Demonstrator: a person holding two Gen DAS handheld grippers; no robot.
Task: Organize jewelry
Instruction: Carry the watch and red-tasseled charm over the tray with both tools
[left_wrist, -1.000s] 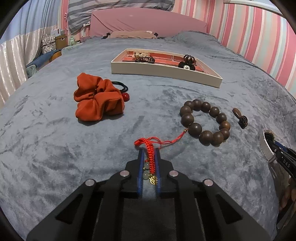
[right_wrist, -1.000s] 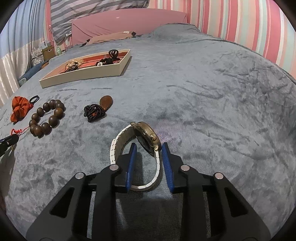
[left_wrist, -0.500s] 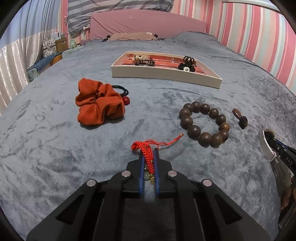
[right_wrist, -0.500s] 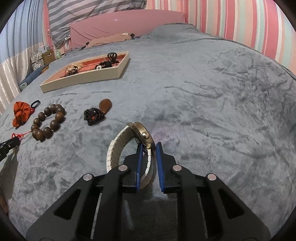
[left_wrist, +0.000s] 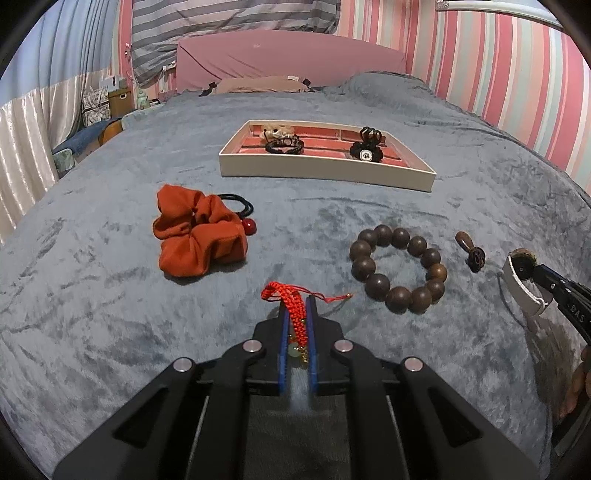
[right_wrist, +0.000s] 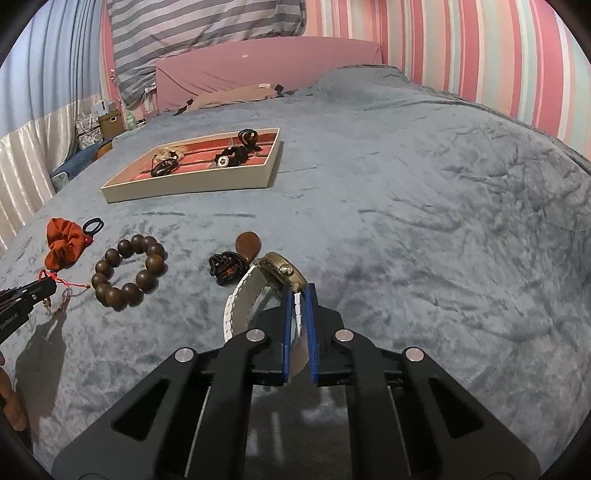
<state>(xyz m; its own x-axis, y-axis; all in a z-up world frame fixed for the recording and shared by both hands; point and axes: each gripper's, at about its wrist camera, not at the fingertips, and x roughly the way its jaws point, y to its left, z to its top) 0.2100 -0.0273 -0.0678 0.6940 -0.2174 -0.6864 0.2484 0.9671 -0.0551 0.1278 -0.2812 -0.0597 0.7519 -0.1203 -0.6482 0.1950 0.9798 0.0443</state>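
Left tool (left_wrist: 295, 321) pinches red cord bracelet (left_wrist: 291, 314); right tool (right_wrist: 297, 317) pinches white watch (right_wrist: 273, 280) strap. Both low over bed (right_wrist: 443, 240), likely bound for tray (left_wrist: 325, 173).

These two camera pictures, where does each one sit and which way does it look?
Left wrist: rides the left gripper, looking along it at the bed, red cord bracelet pinched; right gripper at the edge.
Right wrist: rides the right gripper, shut on a watch.
Shared: tray, bead bracelet, orange scrunchie.
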